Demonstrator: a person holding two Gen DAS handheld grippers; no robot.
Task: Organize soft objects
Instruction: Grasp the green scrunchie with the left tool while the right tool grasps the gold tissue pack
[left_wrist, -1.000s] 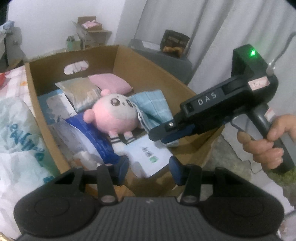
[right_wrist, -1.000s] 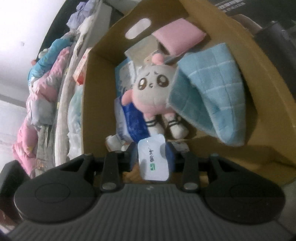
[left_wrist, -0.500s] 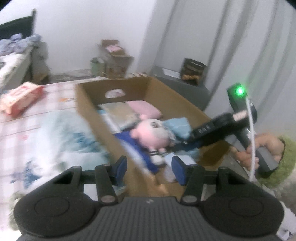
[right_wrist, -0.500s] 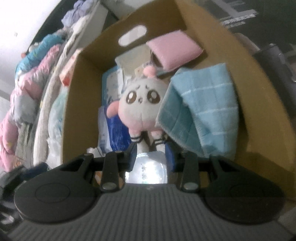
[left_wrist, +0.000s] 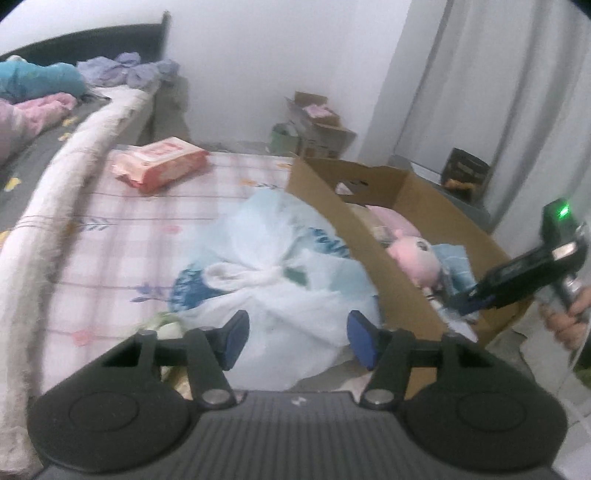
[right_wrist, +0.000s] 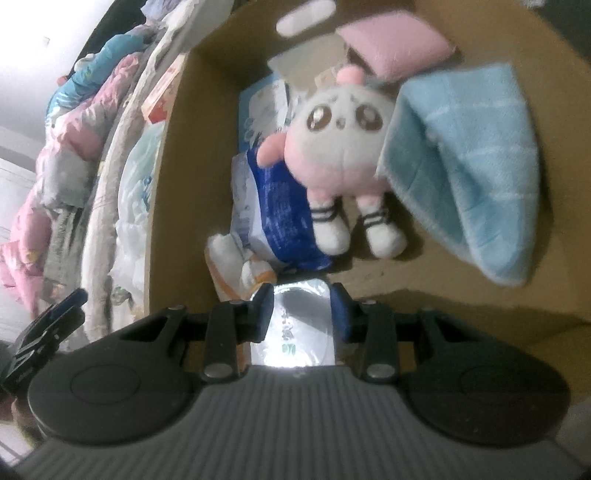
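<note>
Packet (right_wrist: 295, 325) sat clamped between your right gripper (right_wrist: 302, 314) pads, over box (right_wrist: 461, 306) floor. Your left gripper (left_wrist: 297, 341), jaws just widening, empty above bag (left_wrist: 280, 280).

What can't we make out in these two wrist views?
- Right wrist: lower end of the white packet between the right gripper pads, hidden behind the gripper body.
- Right wrist: print on the packet, blurred and glared.
- Left wrist: floor of the cardboard box, blocked by its near wall; only the plush toy peeks over.
- Left wrist: plastic bag contents, motion-blurred.
</note>
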